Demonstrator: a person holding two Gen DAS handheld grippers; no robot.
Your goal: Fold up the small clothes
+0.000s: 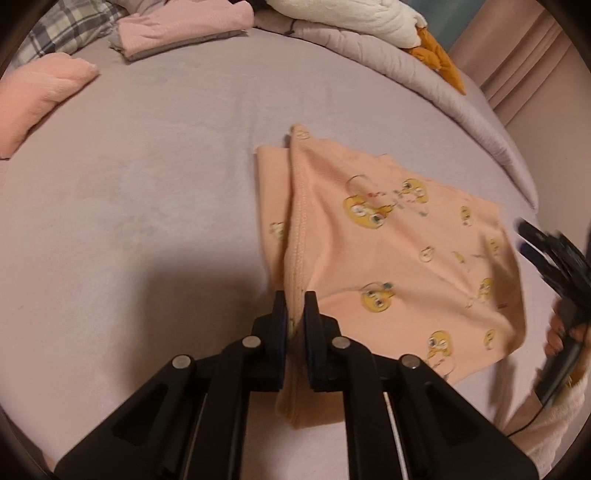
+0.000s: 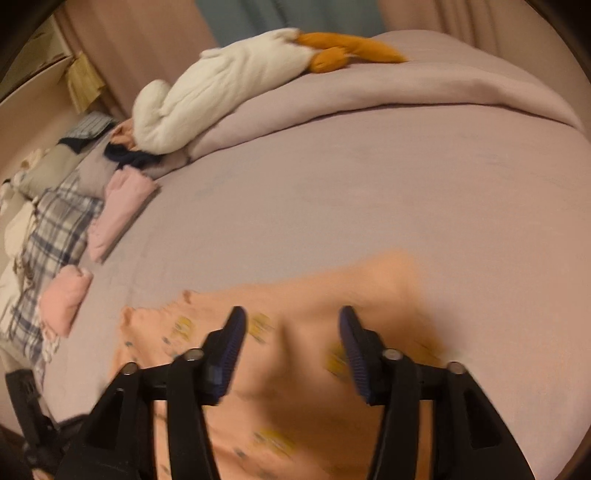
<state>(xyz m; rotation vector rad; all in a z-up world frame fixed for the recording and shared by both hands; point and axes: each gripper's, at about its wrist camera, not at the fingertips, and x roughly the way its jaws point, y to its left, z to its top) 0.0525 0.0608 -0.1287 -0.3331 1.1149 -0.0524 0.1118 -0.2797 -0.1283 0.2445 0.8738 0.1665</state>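
Hem of garment [image 1: 388,258] pinched, left gripper [image 1: 294,310] | bedsheet [image 1: 166,166] bare leftward

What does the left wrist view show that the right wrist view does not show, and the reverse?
Only the left wrist view shows the left gripper shut on a stitched edge of the peach garment, and a hand holding the other gripper at the right edge.

Only the right wrist view shows the right gripper, open above the garment with nothing between its pads, and the whole white plush toy.

Both show the garment with yellow prints, the lilac bed sheet, the folded pink clothes and the plaid fabric.
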